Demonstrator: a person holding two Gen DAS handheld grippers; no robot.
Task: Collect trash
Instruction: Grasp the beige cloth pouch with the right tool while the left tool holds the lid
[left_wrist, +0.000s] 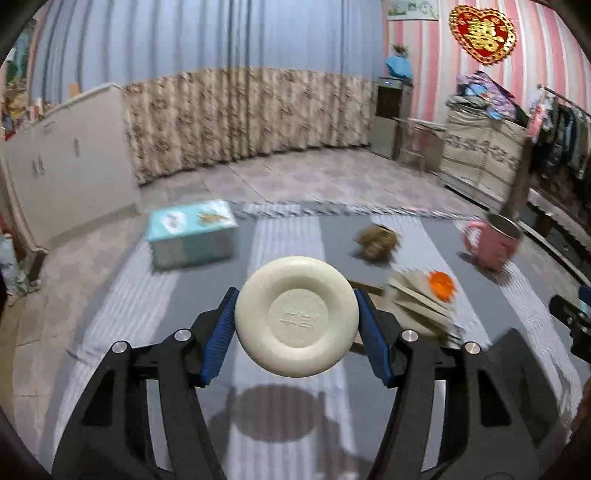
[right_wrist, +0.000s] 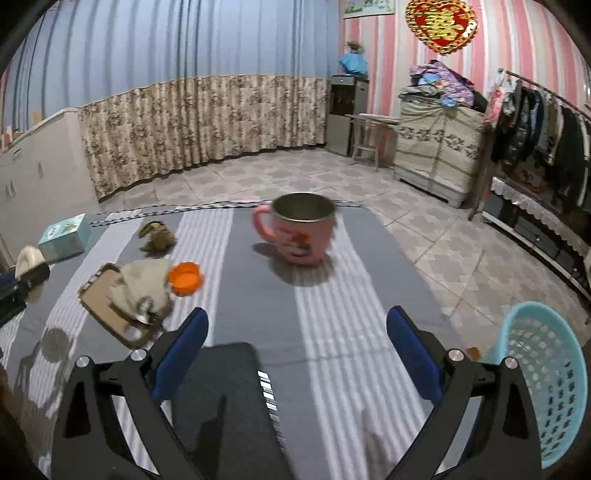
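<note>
The left tool (left_wrist: 296, 317) grips a round cream lid (left_wrist: 296, 316) between its blue pads, lifted above the striped surface (left_wrist: 280, 240). The right tool (right_wrist: 297, 347) stands wide open and empty, short of the pink mug (right_wrist: 301, 232); a blue basket (right_wrist: 546, 384) sits at its right, beside the surface
</note>
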